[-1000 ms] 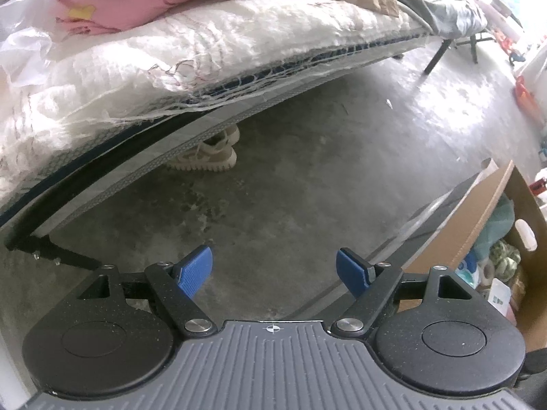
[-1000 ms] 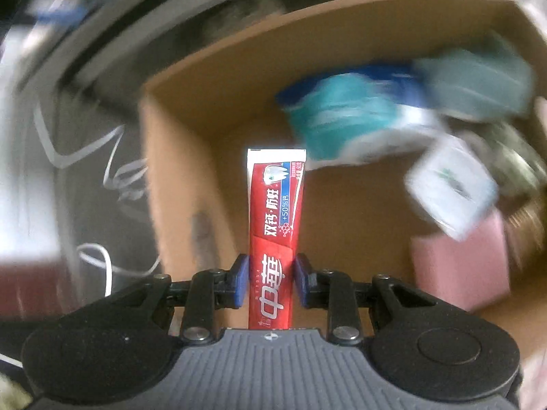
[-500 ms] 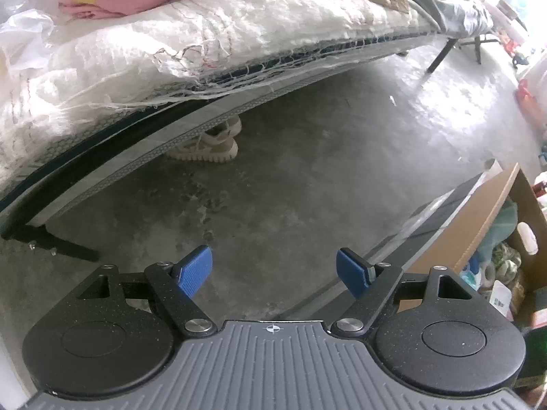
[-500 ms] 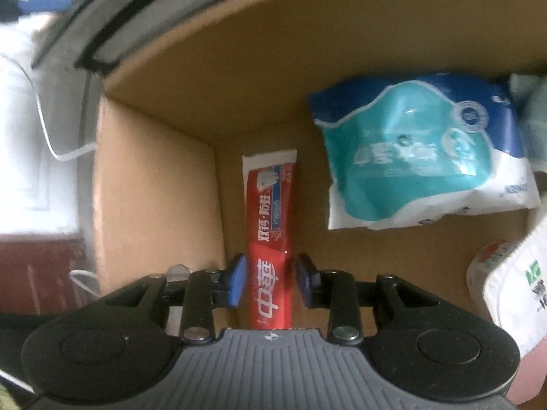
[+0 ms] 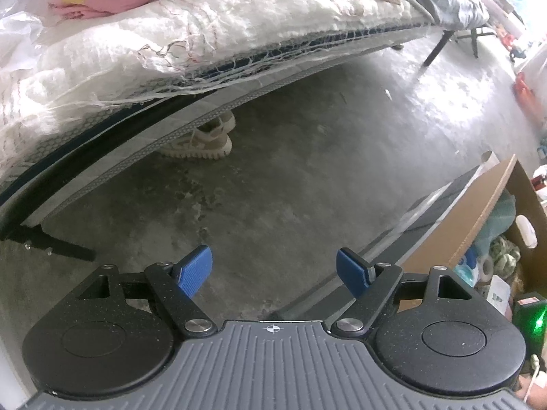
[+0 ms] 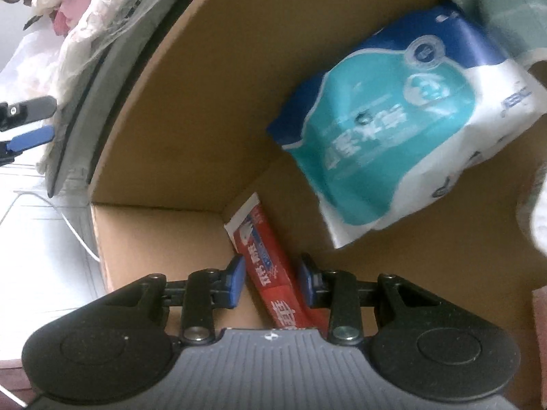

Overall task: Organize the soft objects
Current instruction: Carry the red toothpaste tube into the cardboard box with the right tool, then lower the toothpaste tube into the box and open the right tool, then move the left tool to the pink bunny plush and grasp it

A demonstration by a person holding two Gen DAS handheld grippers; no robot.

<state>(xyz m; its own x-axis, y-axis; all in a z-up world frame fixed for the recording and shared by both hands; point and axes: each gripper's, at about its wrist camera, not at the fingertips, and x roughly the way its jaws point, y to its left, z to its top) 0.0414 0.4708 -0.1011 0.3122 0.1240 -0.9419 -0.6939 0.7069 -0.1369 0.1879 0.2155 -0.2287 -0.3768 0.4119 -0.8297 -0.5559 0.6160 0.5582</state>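
The toothpaste tube (image 6: 270, 266) lies slanted in the corner of the cardboard box (image 6: 191, 109), its crimped end in the angle where wall meets floor. It passes between the fingers of the right gripper (image 6: 271, 282). The fingers stand a little apart: a clear gap shows between the left pad and the tube, while the right pad is at or very near the tube's edge; whether it presses I cannot tell. The tube's lower end is hidden behind the gripper body.

Just beside the tube in the box is a blue and teal tissue pack (image 6: 403, 136), blurred, its print unreadable. A teal cloth (image 6: 506, 10) is cut off at the upper right.

The left gripper (image 5: 275, 270) hangs over the concrete floor (image 5: 307, 171) with fingers wide apart, holding nothing. Ahead of it a mattress (image 5: 171, 44) overhangs a pale shoe (image 5: 201, 140), partly hidden beneath it.
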